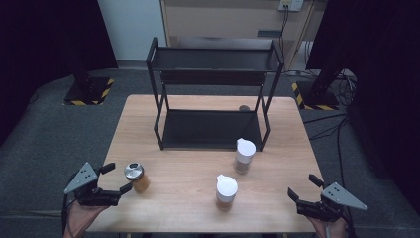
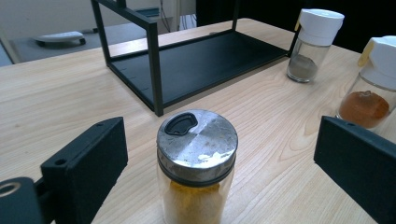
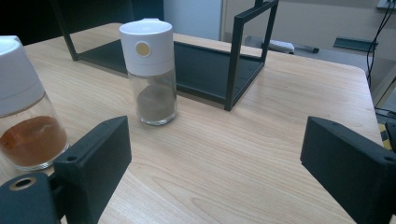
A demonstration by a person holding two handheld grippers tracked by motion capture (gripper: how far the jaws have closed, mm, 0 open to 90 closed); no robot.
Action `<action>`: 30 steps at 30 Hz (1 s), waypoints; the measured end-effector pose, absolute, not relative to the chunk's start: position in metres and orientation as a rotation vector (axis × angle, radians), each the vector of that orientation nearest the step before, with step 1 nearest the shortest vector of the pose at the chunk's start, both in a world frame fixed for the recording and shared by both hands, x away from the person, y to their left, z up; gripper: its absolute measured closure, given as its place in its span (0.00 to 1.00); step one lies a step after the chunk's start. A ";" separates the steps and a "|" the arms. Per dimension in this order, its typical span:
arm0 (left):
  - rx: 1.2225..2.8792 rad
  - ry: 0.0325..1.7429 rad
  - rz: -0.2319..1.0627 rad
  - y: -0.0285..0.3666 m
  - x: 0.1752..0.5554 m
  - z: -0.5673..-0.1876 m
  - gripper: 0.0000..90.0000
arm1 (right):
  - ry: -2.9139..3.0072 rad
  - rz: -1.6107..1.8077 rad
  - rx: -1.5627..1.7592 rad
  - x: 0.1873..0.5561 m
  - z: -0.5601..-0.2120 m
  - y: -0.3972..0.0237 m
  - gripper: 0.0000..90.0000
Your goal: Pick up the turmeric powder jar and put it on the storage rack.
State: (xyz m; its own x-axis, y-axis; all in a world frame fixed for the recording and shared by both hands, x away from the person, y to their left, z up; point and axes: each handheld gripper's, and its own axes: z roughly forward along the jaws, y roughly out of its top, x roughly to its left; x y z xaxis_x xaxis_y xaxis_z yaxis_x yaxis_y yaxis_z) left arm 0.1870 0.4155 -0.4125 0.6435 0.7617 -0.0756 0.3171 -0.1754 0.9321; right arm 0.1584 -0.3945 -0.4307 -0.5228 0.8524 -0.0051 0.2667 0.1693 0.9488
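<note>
Jaws of the left gripper [image 1: 115,178] are spread wide around the metal-lidded spice jar [image 1: 137,177], which is stood upright near the table's [image 1: 198,168] front left edge, untouched; the right gripper [image 1: 303,187] is likewise held apart

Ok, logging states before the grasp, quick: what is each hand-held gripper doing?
Left hand-held gripper: open, jaws either side of the metal-lidded spice jar, not gripping.
Right hand-held gripper: open, holding nothing.
</note>
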 end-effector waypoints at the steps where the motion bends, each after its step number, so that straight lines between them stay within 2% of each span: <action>1: 1.765 0.873 0.500 0.415 0.189 -0.413 0.03 | 1.893 1.360 1.054 0.158 -0.431 -0.395 0.10; 17: 1.804 0.888 0.455 0.411 0.217 -0.427 0.06 | 1.895 1.360 1.056 0.159 -0.431 -0.394 0.10; 22: 1.804 0.883 0.440 0.409 0.222 -0.433 0.09 | 1.894 1.360 1.058 0.159 -0.431 -0.394 0.10; 30: 1.806 0.858 0.441 0.406 0.229 -0.441 0.20 | 1.894 1.360 1.058 0.159 -0.431 -0.395 0.10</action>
State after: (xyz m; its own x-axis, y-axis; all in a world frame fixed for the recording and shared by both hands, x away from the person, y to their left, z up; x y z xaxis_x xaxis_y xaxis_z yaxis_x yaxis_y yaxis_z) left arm 0.2290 0.4065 -0.4415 0.6758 0.7310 -0.0951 0.3478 -0.2024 0.9154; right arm 0.1587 -0.3945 -0.4308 -0.5226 0.8526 -0.0033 0.2693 0.1687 0.9482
